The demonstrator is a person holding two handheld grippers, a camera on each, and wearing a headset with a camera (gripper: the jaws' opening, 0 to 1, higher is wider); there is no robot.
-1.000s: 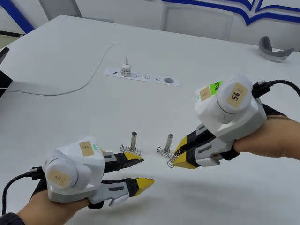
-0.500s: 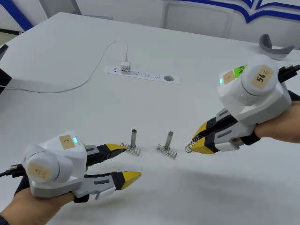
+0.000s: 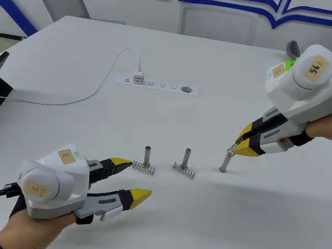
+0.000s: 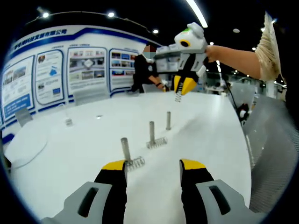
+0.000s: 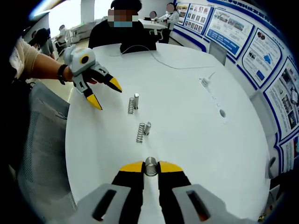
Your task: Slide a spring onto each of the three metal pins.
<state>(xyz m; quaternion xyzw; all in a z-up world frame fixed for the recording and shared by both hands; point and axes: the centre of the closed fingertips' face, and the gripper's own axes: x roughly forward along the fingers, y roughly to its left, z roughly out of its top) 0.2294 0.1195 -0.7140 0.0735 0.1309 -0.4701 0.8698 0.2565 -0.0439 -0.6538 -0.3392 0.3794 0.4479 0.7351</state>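
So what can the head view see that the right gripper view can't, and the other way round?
The head view adds the third pin, standing near the spring pinched in the right hand-held gripper. The right gripper view adds a person sitting behind the table, and sees that spring end-on, like a little ring. Both share the open left hand-held gripper, two pins each with a loose spring lying beside it, and the power strip.

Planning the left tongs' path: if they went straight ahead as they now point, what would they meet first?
Probably the loose spring beside the nearest pin, just ahead of the left tongs; depth is unclear.
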